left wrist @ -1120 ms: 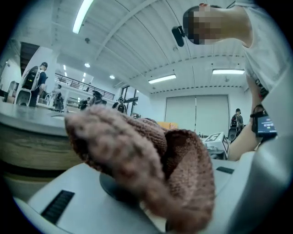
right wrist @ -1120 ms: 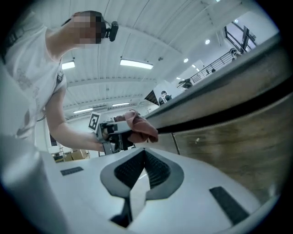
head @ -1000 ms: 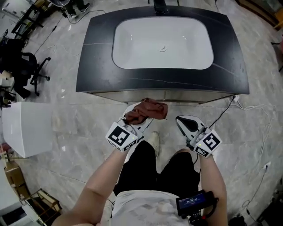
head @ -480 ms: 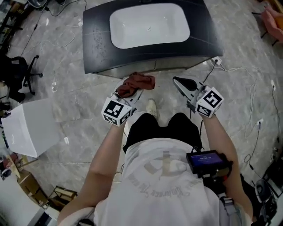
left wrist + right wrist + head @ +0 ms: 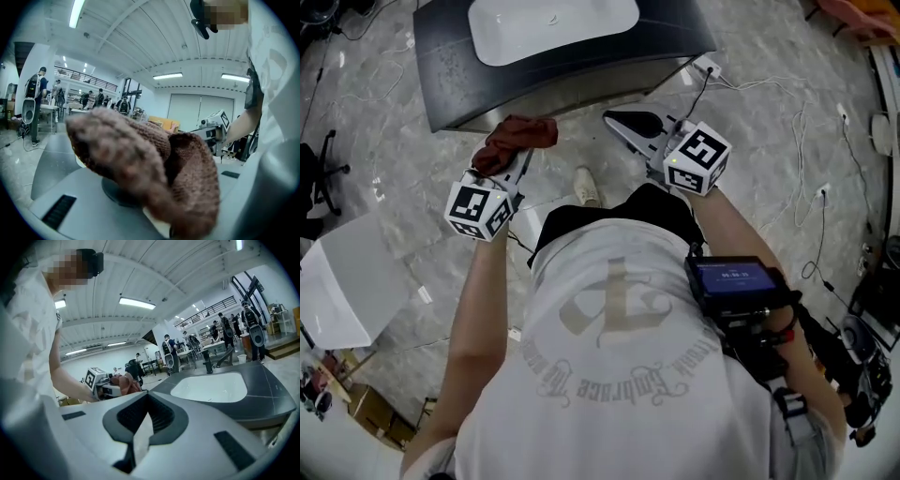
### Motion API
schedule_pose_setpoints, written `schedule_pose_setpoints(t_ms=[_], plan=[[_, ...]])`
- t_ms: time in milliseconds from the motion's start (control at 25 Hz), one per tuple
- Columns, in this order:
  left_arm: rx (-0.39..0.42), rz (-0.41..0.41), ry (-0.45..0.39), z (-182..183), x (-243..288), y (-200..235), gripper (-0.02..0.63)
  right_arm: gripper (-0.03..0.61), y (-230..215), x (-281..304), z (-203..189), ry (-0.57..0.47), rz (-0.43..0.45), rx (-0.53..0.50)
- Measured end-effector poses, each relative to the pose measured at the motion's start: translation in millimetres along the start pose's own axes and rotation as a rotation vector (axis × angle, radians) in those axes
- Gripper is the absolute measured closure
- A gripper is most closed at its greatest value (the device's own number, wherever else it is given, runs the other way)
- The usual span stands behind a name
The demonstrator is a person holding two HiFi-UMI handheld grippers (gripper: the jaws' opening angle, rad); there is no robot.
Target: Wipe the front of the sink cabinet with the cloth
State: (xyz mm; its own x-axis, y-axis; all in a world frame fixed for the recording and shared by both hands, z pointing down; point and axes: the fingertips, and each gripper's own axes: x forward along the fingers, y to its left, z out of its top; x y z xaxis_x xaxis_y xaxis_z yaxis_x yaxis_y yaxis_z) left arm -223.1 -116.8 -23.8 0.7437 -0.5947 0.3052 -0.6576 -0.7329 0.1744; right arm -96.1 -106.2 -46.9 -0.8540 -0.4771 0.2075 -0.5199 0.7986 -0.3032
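Where the cloth sits: a bunched reddish-brown knit cloth (image 5: 514, 141) at the tip of the left gripper (image 5: 521, 157), over the floor just before the left part of the sink cabinet (image 5: 572, 82) front; whether it touches the front cannot be told.
Left gripper jaws: clamped on the cloth, which fills the left gripper view and covers their tips.
Right gripper (image 5: 614, 119) jaws: pressed together with nothing between them, pointing at the right part of the cabinet front, apart from it.
Cabinet top: dark worktop (image 5: 441, 66) with a white basin (image 5: 553, 21) set into it.
Floor (image 5: 403, 178): grey marbled tiles; a pale shoe (image 5: 587, 186) between the two grippers; white cables (image 5: 787, 122) trailing from the cabinet's right corner.
White box (image 5: 342, 281): on the floor, well to the left.
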Motion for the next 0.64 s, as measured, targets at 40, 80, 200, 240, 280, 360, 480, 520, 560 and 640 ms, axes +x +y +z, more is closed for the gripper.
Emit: schedule_pose_setpoints(t_ms=[40, 80, 200, 240, 280, 360, 480, 520, 560, 640], plan=[[0.002, 0.000, 0.004, -1.2, -2.1, 0.7, 0.494, 0.566, 1.9, 0.0, 0.1, -0.002, -0.003, 0.004], [0.005, -0.001, 0.008, -1.7, -3.9, 1.6, 0.494, 0.566, 3.3, 0.7, 0.5, -0.003, -0.006, 0.005], [0.016, -0.003, 0.014, -2.0, -8.2, 4.8, 0.494, 0.566, 6.4, 4.7, 1.1, 0.004, -0.012, 0.001], [0.017, -0.003, 0.014, -2.4, -8.4, 5.3, 0.494, 0.566, 7.3, 5.1, 1.9, 0.005, -0.014, -0.001], [0.014, -0.004, 0.013, -3.0, -8.0, 5.0, 0.494, 0.566, 8.3, 4.9, 3.2, 0.006, -0.015, -0.005], [0.002, -0.012, 0.007, -5.2, -6.5, 2.3, 0.494, 0.566, 10.0, 2.8, 5.3, 0.006, -0.020, -0.009], [0.000, -0.036, 0.002, -3.8, -3.2, -2.4, 0.494, 0.566, 9.7, 0.2, 7.2, 0.010, -0.038, -0.019], [0.002, -0.044, 0.002, -2.4, -2.8, -3.5, 0.494, 0.566, 10.0, 0.1, 8.2, 0.012, -0.043, -0.022], [0.003, -0.052, 0.002, -1.6, -2.9, -4.6, 0.494, 0.566, 10.8, -0.1, 9.2, 0.013, -0.048, -0.024], [0.003, -0.065, 0.005, -1.1, -3.9, -6.7, 0.494, 0.566, 13.0, -0.4, 11.1, 0.017, -0.058, -0.028]])
